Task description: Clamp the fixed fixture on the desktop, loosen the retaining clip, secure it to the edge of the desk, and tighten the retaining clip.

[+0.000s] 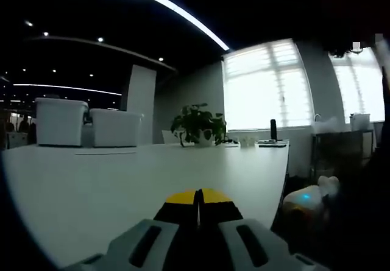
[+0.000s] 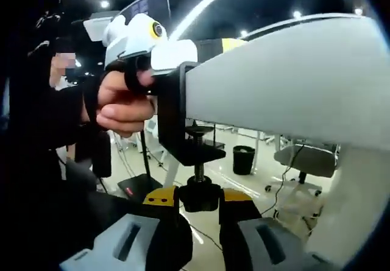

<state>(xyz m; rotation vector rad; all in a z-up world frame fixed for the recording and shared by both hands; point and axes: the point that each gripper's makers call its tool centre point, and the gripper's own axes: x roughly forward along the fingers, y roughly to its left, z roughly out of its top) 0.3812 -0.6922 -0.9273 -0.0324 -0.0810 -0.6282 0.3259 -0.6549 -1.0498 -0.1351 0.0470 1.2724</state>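
The black C-shaped fixture [image 2: 169, 116] hangs over the edge of the white desk [image 2: 292, 82], its lower arm and screw pad [image 2: 198, 132] under the desktop. My right gripper [image 2: 199, 197] is shut on the black screw knob [image 2: 200, 193] at the fixture's bottom, yellow tips on either side of it. A hand [image 2: 122, 103] holds my left gripper [image 2: 222, 43], whose jaws lie on the desktop over the fixture's top. In the left gripper view its yellow tips [image 1: 197, 197] are pressed together on a thin dark sliver above the desk [image 1: 122, 179].
Two white bins [image 1: 58, 122] and a potted plant [image 1: 198, 125] stand at the desk's far end, before bright windows [image 1: 268, 88]. The right gripper's white body [image 1: 308, 201] shows below the desk's right edge. Under the desk are a black waste bin [image 2: 244, 159] and an office chair [image 2: 298, 158].
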